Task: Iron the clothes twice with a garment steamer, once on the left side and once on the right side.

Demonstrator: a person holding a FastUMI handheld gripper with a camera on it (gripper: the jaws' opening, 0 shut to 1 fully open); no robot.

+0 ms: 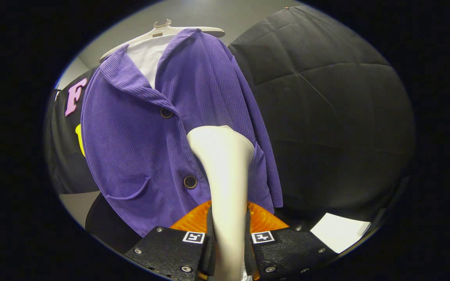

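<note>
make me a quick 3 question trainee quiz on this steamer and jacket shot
1. True or false: the gripper is shut on the garment steamer.
2. The steamer's head sits against which part of the purple corduroy jacket? A) collar B) front, near the buttons C) sleeve cuff
3. What does the jacket hang from?

Key: 1 true. 2 B. 3 a white hanger.
</note>
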